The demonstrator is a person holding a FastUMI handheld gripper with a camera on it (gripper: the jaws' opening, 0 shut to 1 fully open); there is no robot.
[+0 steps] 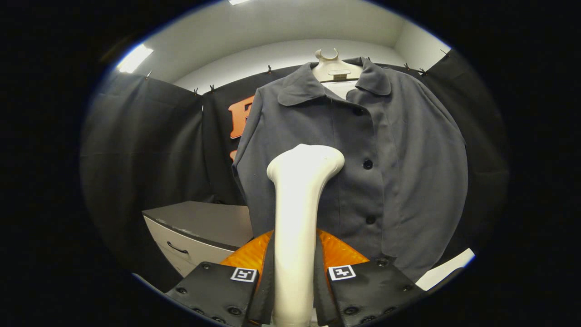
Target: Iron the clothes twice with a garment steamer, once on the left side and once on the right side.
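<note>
Steamer held up in front of the shirt.
The gripper (295, 281) squeezes both fingers tight on the white garment steamer (297, 218) handle. Its head sits low on the grey shirt (399, 172), hanging just beyond. Best to glide slowly up one side, keeping the head flat.

One grey shirt (363, 159) on one white hanger (333, 68); four dark buttons visible down its front. One white garment steamer (297, 218), clamped between the two fingers of one gripper (294, 277). One grey drawer cabinet (199, 231), one handle showing.
</note>
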